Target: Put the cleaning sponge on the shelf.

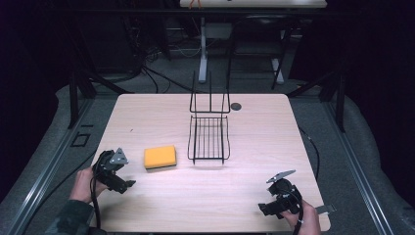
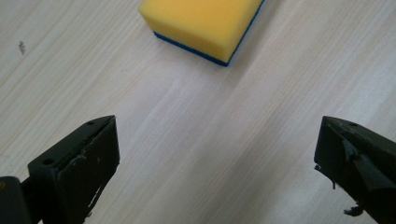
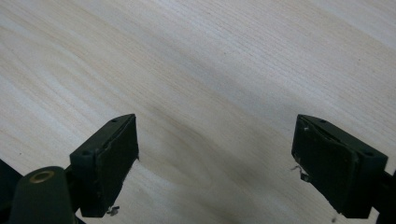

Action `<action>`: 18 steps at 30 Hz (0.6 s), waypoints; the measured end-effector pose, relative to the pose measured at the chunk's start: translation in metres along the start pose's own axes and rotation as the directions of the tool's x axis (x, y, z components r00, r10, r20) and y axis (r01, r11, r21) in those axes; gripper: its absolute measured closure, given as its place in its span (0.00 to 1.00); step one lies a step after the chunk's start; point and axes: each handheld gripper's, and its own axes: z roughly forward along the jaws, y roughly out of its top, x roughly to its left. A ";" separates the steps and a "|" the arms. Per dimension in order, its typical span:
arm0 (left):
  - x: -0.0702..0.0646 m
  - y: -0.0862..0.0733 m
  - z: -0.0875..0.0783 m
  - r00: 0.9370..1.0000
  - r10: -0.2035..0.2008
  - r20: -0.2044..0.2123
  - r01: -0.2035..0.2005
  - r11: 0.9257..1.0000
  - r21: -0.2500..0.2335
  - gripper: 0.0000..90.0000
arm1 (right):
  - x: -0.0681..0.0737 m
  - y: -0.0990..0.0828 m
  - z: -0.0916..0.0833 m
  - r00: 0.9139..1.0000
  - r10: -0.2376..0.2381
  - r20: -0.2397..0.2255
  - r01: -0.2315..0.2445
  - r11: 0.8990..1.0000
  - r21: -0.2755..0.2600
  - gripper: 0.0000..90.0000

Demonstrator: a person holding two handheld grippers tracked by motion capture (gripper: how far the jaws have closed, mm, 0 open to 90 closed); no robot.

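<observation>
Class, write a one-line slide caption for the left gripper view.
Open left claw above the wooden table, facing a yellow sponge lying just ahead.

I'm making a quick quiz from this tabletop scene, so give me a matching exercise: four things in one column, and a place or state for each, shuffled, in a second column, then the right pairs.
Things:
1. sponge
2. wire rack
3. left gripper
4. right gripper

Places or states:
A. black, standing near the middle of the table, toward its far side
B. open, at the table's near right corner
C. yellow with a blue underside, lying flat left of the rack
D. open, just in front of the sponge, nothing between its jaws

Pairs: 1-C, 2-A, 3-D, 4-B
</observation>
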 end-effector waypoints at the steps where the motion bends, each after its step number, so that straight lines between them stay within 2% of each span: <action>1: 0.001 0.000 0.000 1.000 -0.009 -0.003 0.009 1.000 -0.004 0.00 | 0.000 0.000 0.000 1.000 0.000 0.000 0.000 1.000 0.002 0.16; 5: 0.003 -0.002 0.000 1.000 -0.024 0.003 0.024 1.000 -0.003 0.00 | 0.000 0.000 0.001 1.000 0.004 0.000 -0.004 1.000 0.007 0.16; 18: 0.003 0.008 -0.002 1.000 0.007 0.019 -0.007 1.000 -0.003 0.00 | 0.000 0.000 0.000 1.000 0.000 -0.001 0.000 1.000 0.001 0.16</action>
